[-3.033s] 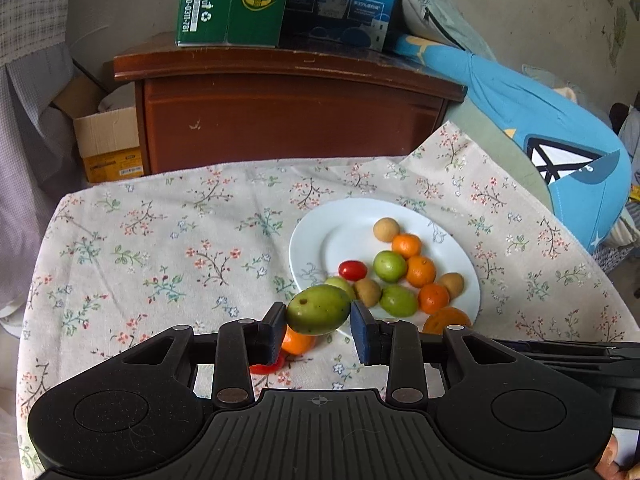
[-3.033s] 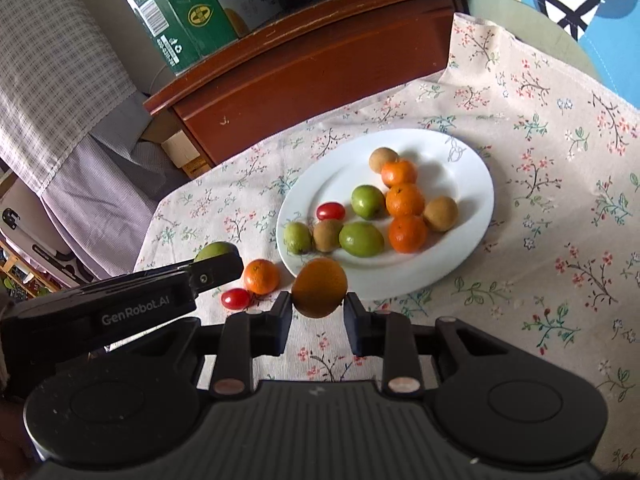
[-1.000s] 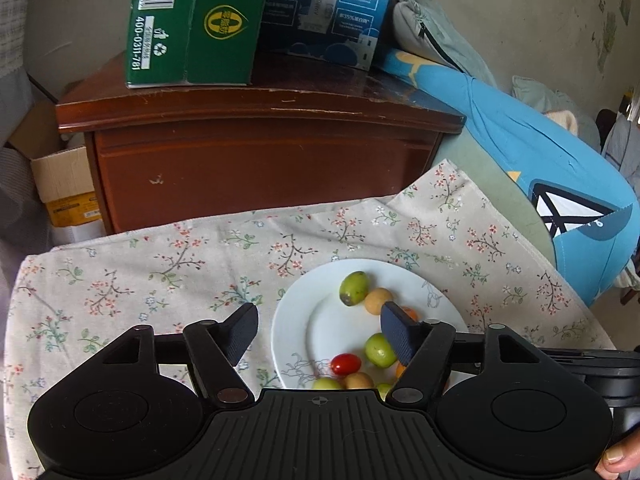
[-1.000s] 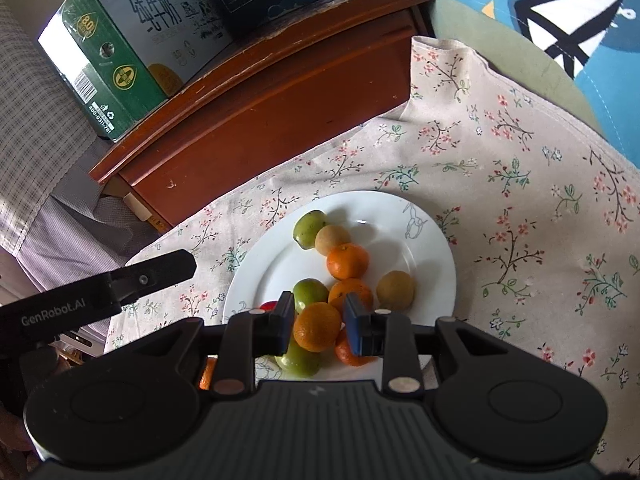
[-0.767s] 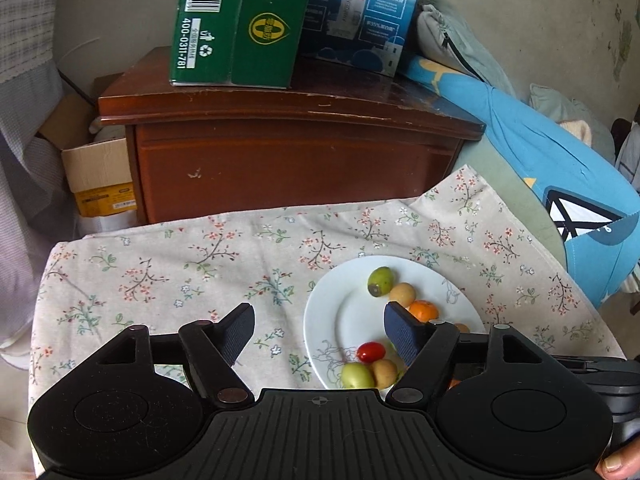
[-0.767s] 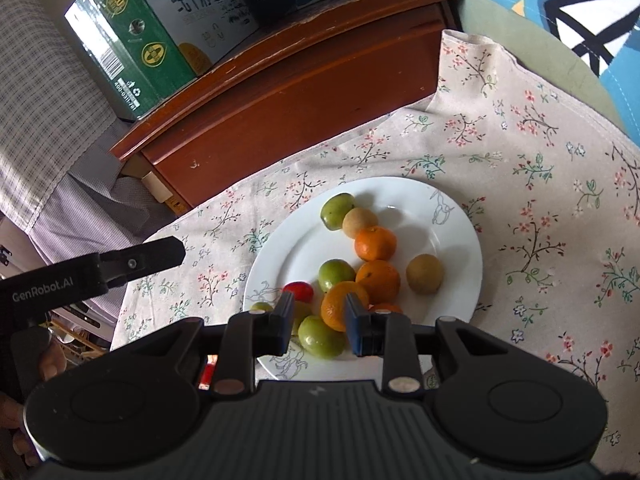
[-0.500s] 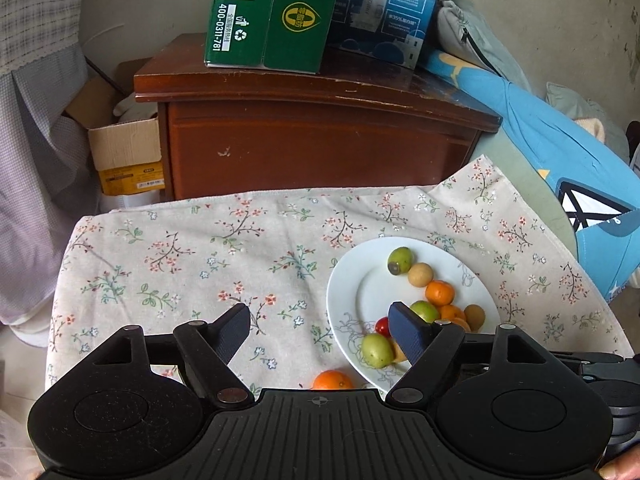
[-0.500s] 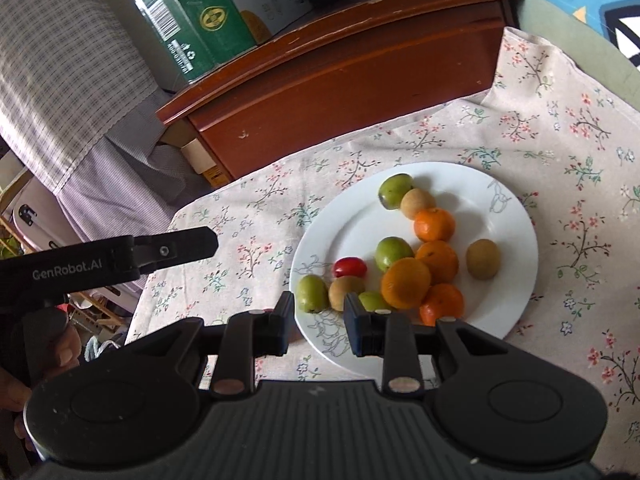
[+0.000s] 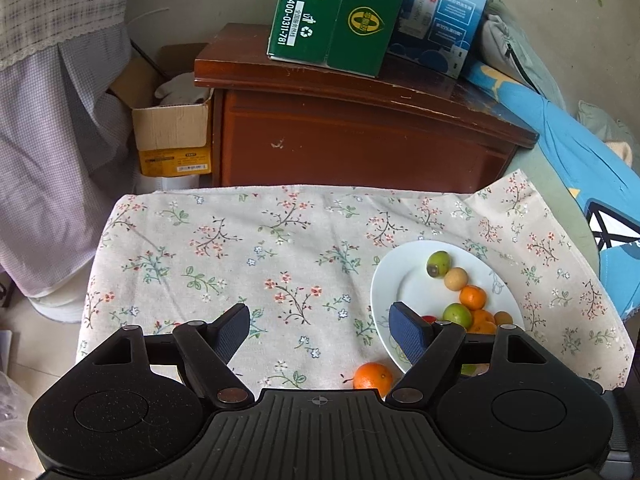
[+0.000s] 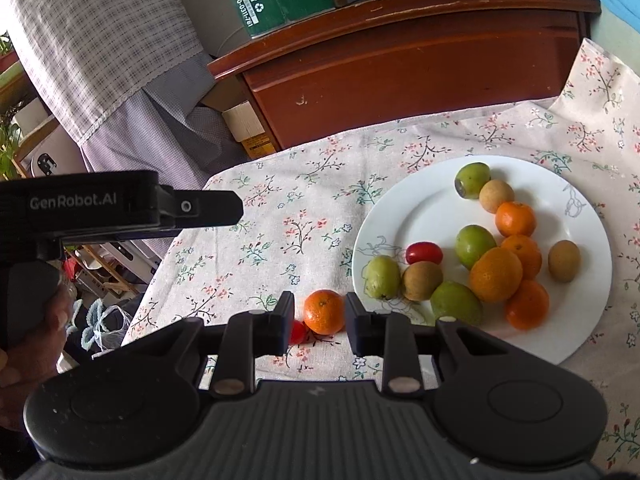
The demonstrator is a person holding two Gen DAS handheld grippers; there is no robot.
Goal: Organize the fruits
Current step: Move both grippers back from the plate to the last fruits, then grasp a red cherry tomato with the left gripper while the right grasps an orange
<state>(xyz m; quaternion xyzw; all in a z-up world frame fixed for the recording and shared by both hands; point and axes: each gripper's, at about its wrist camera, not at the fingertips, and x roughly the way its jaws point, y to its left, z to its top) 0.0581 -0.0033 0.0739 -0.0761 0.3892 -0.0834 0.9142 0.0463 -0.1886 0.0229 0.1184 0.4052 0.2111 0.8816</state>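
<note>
A white plate (image 10: 400, 208) on the floral tablecloth holds several green fruits, mandarins, brown fruits, a cherry tomato (image 10: 424, 253) and a large orange (image 10: 496, 276). A loose mandarin (image 10: 324, 312) and a red tomato (image 10: 297, 331) lie on the cloth left of the plate. My right gripper (image 10: 319, 300) hovers short of them, jaws narrow and holding nothing; the mandarin shows through the gap. My left gripper (image 9: 320, 316) is wide open and empty over bare cloth, with the plate (image 9: 404, 280) to its right and the mandarin (image 9: 372, 378) below. Its body (image 10: 120, 204) is held in a hand at the left.
A brown wooden cabinet (image 9: 360, 140) stands behind the table, with a green carton (image 9: 332, 12) and a blue carton (image 9: 440, 12) on top. A cardboard box (image 9: 172, 136) sits on the floor to its left. Blue cushions (image 9: 580, 152) lie on the right. The cloth's left edge hangs beside checked fabric.
The large orange left my right gripper and now lies on the plate; that gripper then swung left to the loose mandarin. My left gripper shifted left off the plate, jaws slightly wider.
</note>
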